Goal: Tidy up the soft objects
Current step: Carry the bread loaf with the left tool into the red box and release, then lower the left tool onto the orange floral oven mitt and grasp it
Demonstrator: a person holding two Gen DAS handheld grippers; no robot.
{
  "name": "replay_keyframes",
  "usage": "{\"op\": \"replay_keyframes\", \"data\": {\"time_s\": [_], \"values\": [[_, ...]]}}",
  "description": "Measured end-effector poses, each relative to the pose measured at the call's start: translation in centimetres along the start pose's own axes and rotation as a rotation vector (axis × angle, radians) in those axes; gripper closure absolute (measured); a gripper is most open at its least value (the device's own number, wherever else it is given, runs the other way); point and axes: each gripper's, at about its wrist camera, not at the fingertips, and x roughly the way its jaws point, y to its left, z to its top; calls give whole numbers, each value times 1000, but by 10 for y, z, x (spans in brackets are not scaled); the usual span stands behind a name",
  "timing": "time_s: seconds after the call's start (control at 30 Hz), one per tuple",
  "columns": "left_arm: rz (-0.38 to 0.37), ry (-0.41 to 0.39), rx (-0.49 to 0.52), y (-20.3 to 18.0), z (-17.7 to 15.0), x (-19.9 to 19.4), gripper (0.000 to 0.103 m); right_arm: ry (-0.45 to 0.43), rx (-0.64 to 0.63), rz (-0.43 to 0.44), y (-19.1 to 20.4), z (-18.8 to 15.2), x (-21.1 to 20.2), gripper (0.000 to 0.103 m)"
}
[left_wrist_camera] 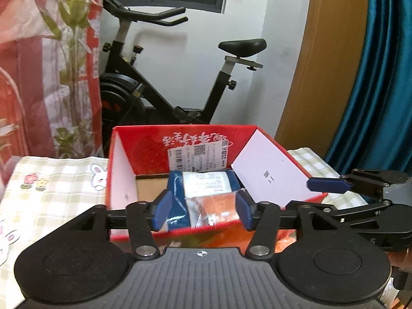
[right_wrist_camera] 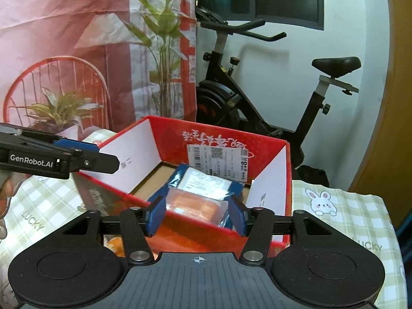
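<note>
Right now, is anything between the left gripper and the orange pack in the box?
Only the red box's near wall. The orange pack lies behind it on the blue pack; the open left gripper can clear it from above.

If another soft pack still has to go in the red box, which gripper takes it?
Slight edge to the right gripper: open, empty, just short of the red cardboard box. An orange bagged item lies beneath it. The left gripper is also open and empty.

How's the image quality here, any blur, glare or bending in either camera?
Left wrist view: door frame bows from fisheye distortion, orange packet is soft. Right wrist view: same bowing at the edges, orange packet blurred, plastic glare on blue packet.
</note>
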Motion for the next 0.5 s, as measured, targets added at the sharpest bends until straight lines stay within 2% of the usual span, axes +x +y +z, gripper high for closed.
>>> {"op": "replay_keyframes", "data": {"time_s": [0.07, 0.1, 0.13, 0.17, 0.2, 0.23, 0.5], "values": [[22, -18, 2, -2, -5, -11, 32, -20, 6, -1, 3, -4, -8, 31], [35, -27, 5, -3, -7, -16, 24, -33, 10, -1, 4, -6, -13, 27], [54, -36, 11, -4, -10, -22, 14, -44, 16, 0, 6, -8, -17, 17], [78, -40, 16, -4, -12, -27, 9, -54, 22, -4, 7, -10, -21, 7], [97, -46, 18, -5, -14, -32, 2, -63, 27, -10, 9, -11, -24, 4], [113, -56, 17, -5, -15, -37, 0, -76, 33, -16, 10, -13, -28, 0], [198, -43, 22, -6, -25, -56, 0, -133, 76, -48, 15, -27, -47, 0]]}}
